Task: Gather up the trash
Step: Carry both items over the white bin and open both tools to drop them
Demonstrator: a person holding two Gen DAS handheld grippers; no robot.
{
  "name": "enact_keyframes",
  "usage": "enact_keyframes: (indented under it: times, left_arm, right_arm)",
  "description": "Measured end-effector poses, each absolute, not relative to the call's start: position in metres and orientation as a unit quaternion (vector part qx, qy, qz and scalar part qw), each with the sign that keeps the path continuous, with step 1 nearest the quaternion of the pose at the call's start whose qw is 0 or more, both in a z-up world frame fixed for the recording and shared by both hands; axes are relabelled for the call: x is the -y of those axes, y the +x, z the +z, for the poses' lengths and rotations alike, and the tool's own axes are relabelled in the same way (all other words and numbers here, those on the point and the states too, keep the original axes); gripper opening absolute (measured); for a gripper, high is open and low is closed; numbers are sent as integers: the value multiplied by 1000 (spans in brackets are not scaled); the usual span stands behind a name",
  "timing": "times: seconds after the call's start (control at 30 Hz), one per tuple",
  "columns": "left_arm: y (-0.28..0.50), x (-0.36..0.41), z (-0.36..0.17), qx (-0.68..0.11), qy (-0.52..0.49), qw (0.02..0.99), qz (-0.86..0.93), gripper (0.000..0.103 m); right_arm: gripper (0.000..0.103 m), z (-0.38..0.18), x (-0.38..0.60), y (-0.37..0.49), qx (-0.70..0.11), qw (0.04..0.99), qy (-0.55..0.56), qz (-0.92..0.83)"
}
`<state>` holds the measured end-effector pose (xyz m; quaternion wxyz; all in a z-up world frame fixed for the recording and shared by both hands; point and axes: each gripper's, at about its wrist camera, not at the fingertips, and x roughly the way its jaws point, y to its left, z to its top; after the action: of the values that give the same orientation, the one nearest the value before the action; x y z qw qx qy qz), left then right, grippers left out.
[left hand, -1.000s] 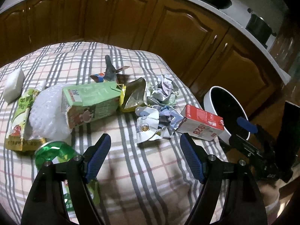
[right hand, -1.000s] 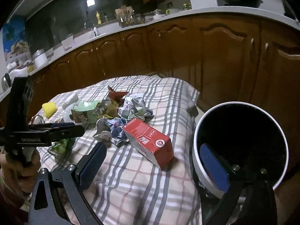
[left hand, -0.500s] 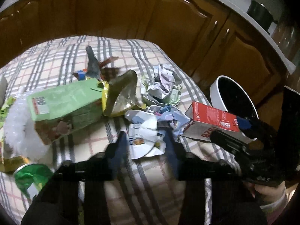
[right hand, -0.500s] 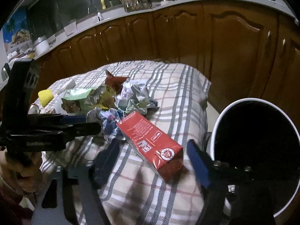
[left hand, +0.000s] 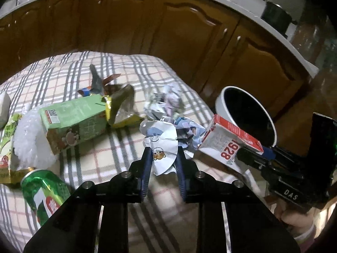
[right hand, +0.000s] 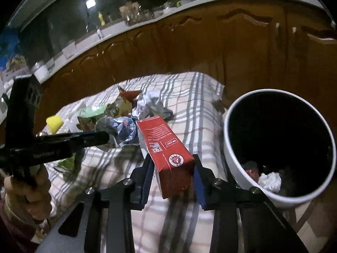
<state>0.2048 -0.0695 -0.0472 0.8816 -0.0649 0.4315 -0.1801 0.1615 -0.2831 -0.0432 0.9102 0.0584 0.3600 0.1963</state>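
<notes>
Both claws stood wide apart a second ago; now each has come in around a piece of trash on the checked cloth point(left hand: 118, 71). My left claw point(left hand: 163, 158) is closing with the white wrapper point(left hand: 162, 147) between its blue pads, which look to be touching its sides. That wrapper lies at the near edge of the heap, just in front of the crumpled paper point(left hand: 187, 131). My right claw point(right hand: 172, 174) is closing on the red carton point(right hand: 166, 145), whose near end sits between the pads and is pressed by them while its far end points toward the heap. Left of the wrapper lie the green carton point(left hand: 71, 122), a clear plastic bag point(left hand: 29, 135) and a green can point(left hand: 45, 191) on its side. A gold foil packet point(left hand: 122, 107) and a second paper ball point(left hand: 166, 103) crowd behind. Just right of the red carton, past the cloth's edge, stands the white bin point(right hand: 238, 162) with some crumpled scraps already in it. From the right view my left hand point(right hand: 31, 191) and its tool cross the left side of the heap. Brown cabinets point(left hand: 189, 35) run behind everything.
</notes>
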Motion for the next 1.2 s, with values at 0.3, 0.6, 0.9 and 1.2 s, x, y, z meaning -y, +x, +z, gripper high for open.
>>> enact_keyframes:
  times: [0.3,0.6,0.9,1.2]
  left_arm:
    - [186,97,-24,-410,-48,884,-221,19]
    - [188,141,-13,-402,-20,878,-257,19]
    - [200,181,-13,-408,-1,870,-279,19]
    - [222,213,-16,-414,19,862,-291,19]
  right_arm:
    - [33,-25,322,139,-328,928,99,144]
    - [31,-20,360,131,-320,936,117,92]
    - [31,-16,389,132,-311,941,122,56]
    - [31,-20,410,148,-316,941,119,32]
